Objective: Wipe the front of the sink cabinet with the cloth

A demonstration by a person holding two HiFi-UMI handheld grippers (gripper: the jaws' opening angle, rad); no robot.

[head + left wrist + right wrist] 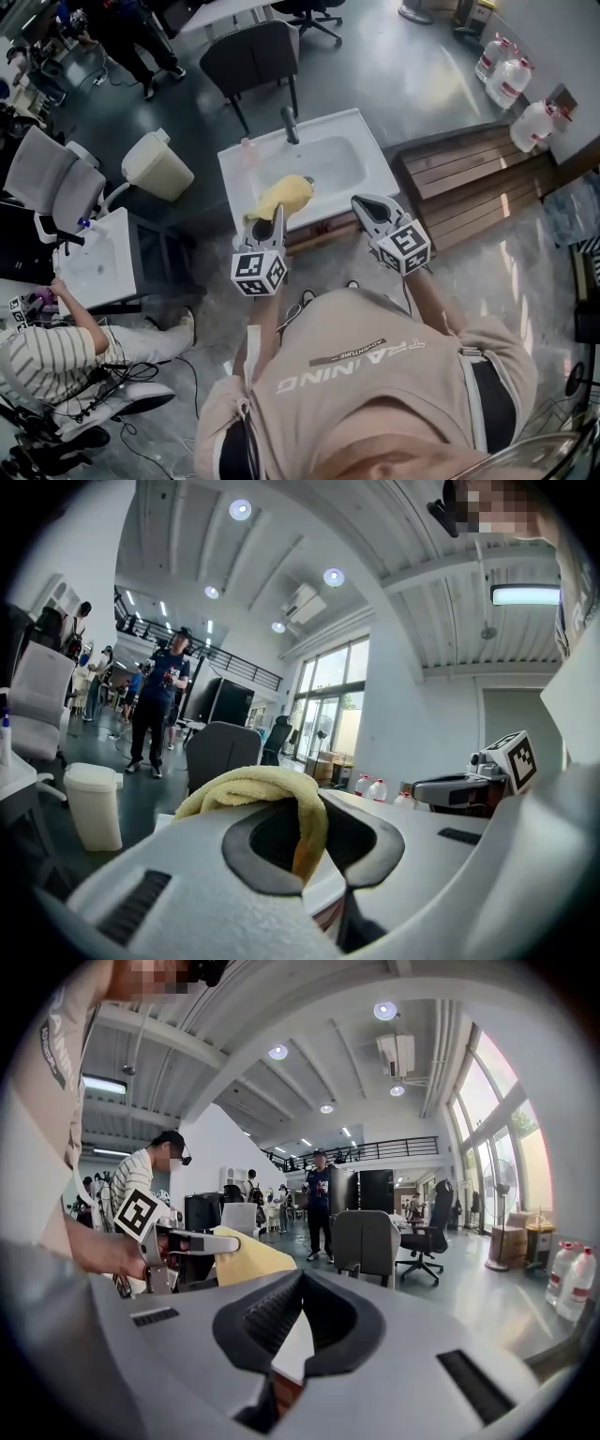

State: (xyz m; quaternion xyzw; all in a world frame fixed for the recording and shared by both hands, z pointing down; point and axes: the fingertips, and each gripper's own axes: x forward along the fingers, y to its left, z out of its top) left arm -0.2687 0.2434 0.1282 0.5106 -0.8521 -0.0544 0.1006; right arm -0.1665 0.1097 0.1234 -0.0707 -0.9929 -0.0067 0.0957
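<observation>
Two grippers: the left gripper (275,217) and the right gripper (368,206) are held side by side, near each other, and both point at the white rectangular ceramic sink (375,155).
Left jaws: clamped on the yellow terry cloth (286,195), with a fold of it pinched between the dark pads.
Cloth: most of it bunches up beyond and above the left jaw tips, over the front left rim of the sink. It lies to the left of the right jaws and does not touch them.
Right jaws: closed tip to tip with nothing between them. They sit over the sink's front edge, on its right side.
Cabinet front: the brown wooden panel (323,228) runs under the sink's front rim, below both pairs of jaws and showing in the gap between them. The cloth is above it, not on it.
Beyond the jaws: a grey metal tap (290,125) stands at the far rim of the sink. A dark grey office chair (251,56) stands behind that.
Left of the left jaws: a cream lidded plastic bin (157,167) stands on the floor.
</observation>
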